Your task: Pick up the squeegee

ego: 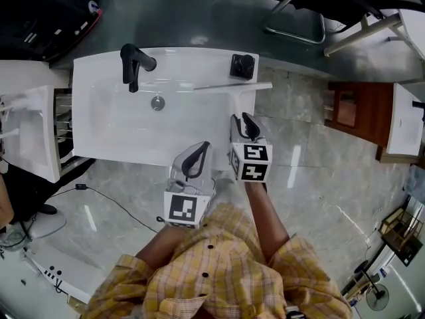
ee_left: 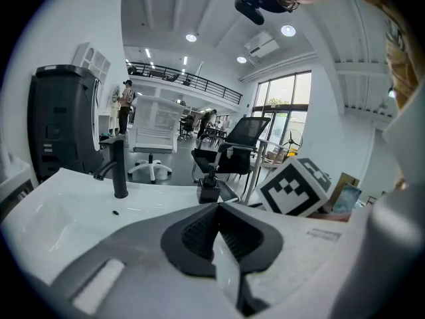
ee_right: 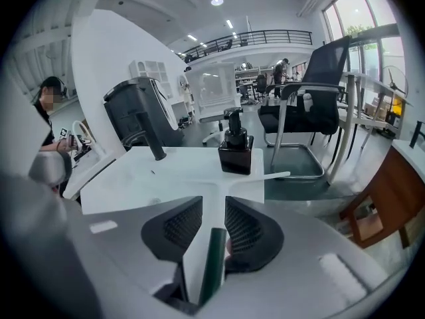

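The white T-shaped squeegee lies on the right rim of the white basin, blade across the back and handle toward me. My right gripper is at the handle's near end. In the right gripper view the handle runs into the gap of the right gripper, a dark pad on each side, and I see no squeeze on it. The blade shows beyond. My left gripper hangs over the basin's front edge, left of the squeegee. The left gripper has its pads together, empty.
A black tap stands at the basin's back and a black soap dispenser at its back right corner, just behind the squeegee blade. A second white basin is at the left. A wooden stand sits to the right on the marble floor.
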A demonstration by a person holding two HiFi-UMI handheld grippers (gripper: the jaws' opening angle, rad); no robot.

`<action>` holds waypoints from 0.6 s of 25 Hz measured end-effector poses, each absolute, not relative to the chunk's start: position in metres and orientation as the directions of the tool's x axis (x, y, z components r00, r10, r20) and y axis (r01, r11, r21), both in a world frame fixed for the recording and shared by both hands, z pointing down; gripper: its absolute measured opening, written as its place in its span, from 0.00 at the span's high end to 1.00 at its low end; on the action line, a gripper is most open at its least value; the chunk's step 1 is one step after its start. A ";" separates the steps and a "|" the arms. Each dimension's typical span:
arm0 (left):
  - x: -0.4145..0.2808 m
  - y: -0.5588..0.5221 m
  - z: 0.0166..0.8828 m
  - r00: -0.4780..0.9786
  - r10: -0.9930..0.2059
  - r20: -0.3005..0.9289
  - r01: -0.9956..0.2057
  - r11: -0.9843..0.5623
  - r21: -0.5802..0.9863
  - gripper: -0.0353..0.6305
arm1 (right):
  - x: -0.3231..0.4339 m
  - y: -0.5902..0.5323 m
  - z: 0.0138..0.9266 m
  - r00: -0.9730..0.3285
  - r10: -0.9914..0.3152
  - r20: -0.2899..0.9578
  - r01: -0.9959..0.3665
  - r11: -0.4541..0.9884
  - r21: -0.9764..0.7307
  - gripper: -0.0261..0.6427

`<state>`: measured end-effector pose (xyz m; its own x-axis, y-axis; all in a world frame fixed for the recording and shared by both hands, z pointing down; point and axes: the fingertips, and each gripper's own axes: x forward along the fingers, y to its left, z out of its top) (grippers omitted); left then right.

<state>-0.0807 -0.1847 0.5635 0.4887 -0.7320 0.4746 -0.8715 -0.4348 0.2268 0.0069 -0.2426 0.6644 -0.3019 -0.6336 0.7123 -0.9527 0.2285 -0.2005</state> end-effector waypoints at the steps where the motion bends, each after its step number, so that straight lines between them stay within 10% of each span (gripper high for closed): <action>1: -0.082 -0.185 0.565 0.489 -0.731 0.476 -0.871 -0.438 0.222 0.95 | 0.007 -0.244 0.668 -0.296 -0.628 0.720 -0.954 0.225 -0.196 0.80; 15: -0.086 -0.189 0.575 0.487 -0.723 0.490 -0.872 -0.428 0.236 0.95 | 0.006 -0.252 0.705 -0.239 -0.506 0.829 -0.967 0.204 -0.154 0.81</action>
